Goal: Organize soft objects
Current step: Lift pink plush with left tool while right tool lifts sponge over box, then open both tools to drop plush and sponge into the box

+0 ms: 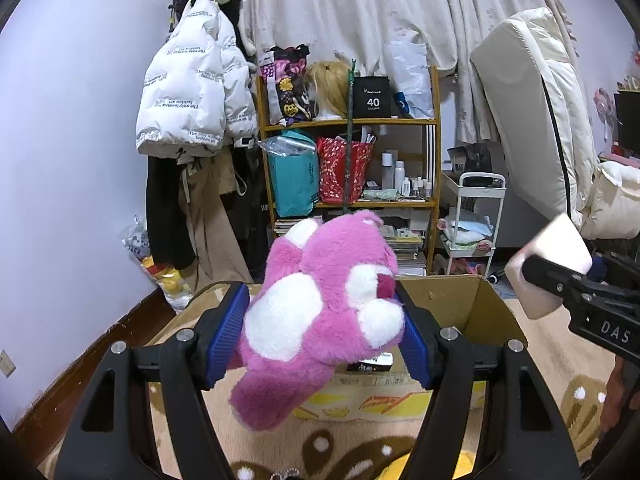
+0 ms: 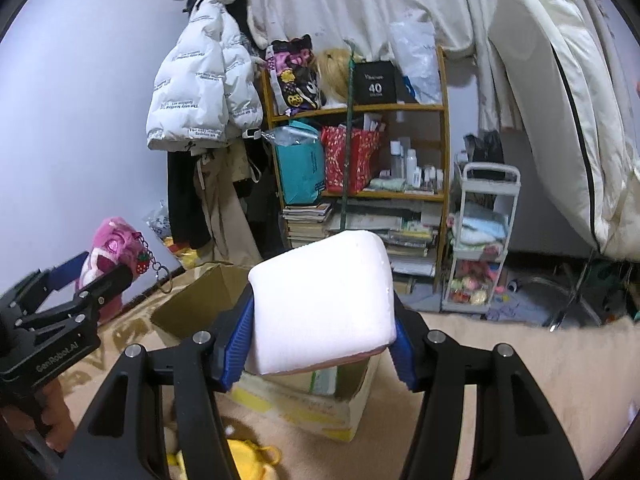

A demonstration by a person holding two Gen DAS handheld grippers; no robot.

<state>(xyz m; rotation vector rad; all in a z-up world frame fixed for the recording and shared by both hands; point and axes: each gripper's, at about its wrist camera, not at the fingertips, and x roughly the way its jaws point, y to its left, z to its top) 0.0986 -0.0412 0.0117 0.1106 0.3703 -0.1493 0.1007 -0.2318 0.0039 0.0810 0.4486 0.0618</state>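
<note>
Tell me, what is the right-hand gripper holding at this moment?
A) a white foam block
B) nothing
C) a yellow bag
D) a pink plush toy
A: the right gripper has its blue pads pressed on both sides of a white foam block, while the pink plush toy sits in the left gripper.

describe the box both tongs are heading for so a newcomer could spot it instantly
Start at the wooden shelf unit against the curtain, then drop to the carpet in front of it. There sits the cardboard box, open-topped with its flaps up and yellow print on its side. It is the only brown carton on the floor, just below the pink plush toy and white foam block.
</note>
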